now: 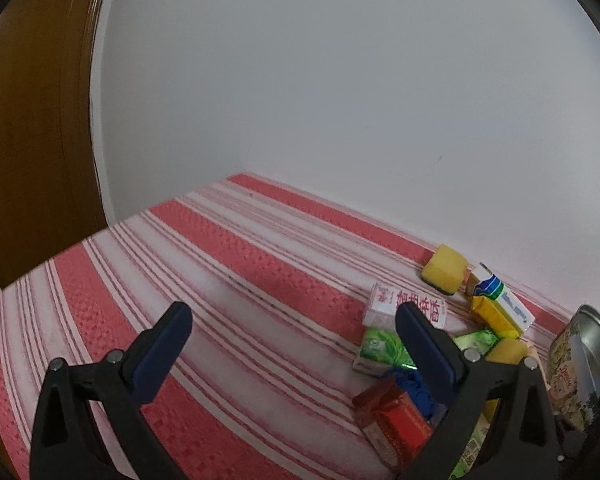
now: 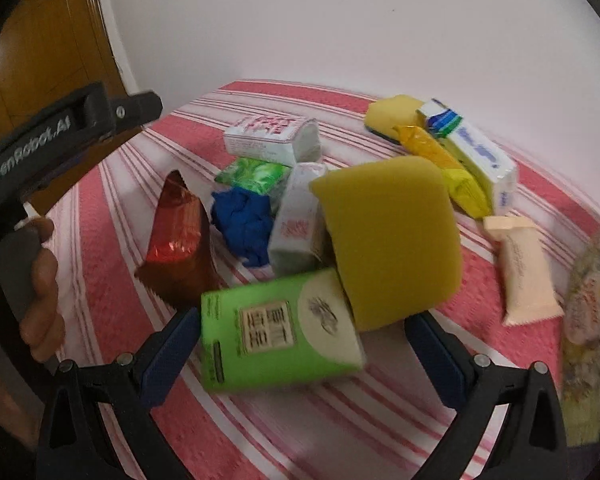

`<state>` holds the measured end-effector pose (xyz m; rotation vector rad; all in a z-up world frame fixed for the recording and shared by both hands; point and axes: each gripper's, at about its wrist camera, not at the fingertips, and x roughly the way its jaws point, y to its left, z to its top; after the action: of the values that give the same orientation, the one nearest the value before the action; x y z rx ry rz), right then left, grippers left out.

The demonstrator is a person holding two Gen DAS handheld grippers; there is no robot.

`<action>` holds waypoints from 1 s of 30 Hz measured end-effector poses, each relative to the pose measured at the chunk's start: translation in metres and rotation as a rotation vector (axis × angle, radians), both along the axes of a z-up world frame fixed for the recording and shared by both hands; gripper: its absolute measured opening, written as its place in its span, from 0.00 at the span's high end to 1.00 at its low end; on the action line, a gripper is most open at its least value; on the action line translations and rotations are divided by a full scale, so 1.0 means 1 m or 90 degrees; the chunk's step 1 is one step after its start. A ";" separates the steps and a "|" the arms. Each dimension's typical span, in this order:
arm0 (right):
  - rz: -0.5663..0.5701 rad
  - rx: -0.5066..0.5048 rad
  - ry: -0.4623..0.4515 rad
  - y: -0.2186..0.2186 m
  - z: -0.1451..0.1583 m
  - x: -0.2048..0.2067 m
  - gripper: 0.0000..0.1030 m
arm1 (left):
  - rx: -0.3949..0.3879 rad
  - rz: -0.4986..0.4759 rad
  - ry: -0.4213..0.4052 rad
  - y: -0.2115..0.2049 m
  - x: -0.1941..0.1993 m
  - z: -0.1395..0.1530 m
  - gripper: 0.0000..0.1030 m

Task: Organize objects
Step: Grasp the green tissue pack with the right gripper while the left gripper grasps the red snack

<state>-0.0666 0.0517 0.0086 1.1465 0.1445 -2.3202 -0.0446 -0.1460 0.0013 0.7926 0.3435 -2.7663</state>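
A pile of small goods lies on a red-and-white striped cloth (image 2: 112,240). In the right wrist view my right gripper (image 2: 300,334) is open around a green packet (image 2: 280,344), with a big yellow sponge (image 2: 392,240) leaning just beyond it. Behind are a red foil pack (image 2: 176,232), a blue crumpled cloth (image 2: 244,220), white boxes (image 2: 268,138), a yellow packet (image 2: 448,168) and a beige bar (image 2: 524,272). My left gripper (image 1: 294,318) is open and empty above bare cloth, left of the pile; it also shows in the right wrist view (image 2: 76,120).
A patterned tin (image 1: 580,364) stands at the right edge of the pile. A second yellow sponge (image 1: 444,268) and a blue-white packet (image 1: 504,300) lie by the white wall. A wooden door (image 1: 32,120) is at the left. The cloth (image 1: 220,264) stretches left of the pile.
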 end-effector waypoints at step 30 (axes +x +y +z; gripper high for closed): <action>-0.139 -0.118 0.109 0.104 0.040 0.028 0.30 | 0.043 -0.136 -0.134 0.045 0.004 -0.041 0.20</action>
<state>-0.0384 0.1560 0.0490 0.9110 -0.1385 -2.5605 -0.0406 -0.1014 -0.0395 1.1899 0.3308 -2.8407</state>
